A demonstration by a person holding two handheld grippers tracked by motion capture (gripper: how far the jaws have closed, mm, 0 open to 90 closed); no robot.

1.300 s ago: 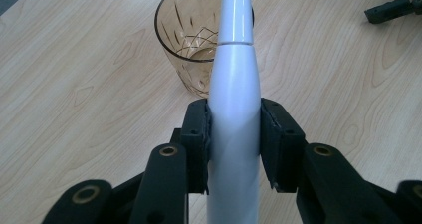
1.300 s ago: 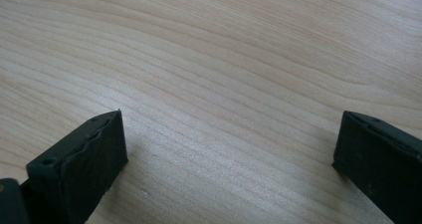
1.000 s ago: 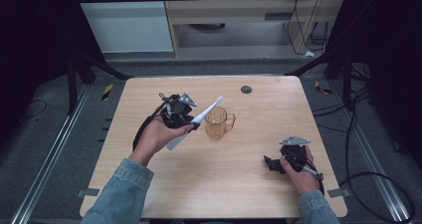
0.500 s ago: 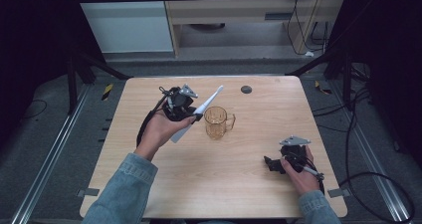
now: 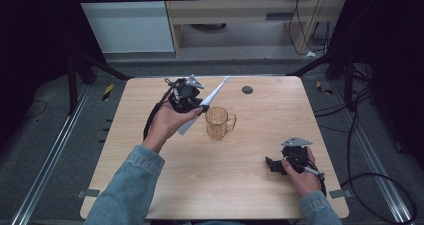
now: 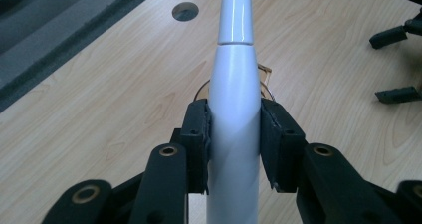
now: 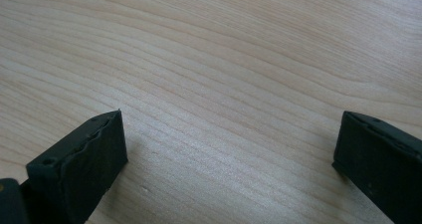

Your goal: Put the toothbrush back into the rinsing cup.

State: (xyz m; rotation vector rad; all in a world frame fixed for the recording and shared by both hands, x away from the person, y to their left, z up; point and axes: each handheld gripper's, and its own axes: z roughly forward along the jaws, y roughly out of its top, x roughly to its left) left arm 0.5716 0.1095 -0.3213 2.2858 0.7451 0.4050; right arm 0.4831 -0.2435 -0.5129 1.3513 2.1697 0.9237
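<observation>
A long white tapered handle, like an electric toothbrush body, is clamped in my left gripper above the table's far left middle. It slants with its thin end up toward the far right, over a clear amber glass mug standing just right of the hand. In the left gripper view the pads press both sides of the handle, and the mug's rim peeks out behind it. My right gripper rests low at the front right, jaws wide apart over bare wood.
The wooden table has a dark round hole near its far edge, seen as well in the left gripper view. Black frame bars and cables surround the table. The right gripper's black jaws appear farther off in the left gripper view.
My left gripper has lifted and moved toward the table's far side with the white handle, whose thin end now points higher. The right gripper has stayed put.
</observation>
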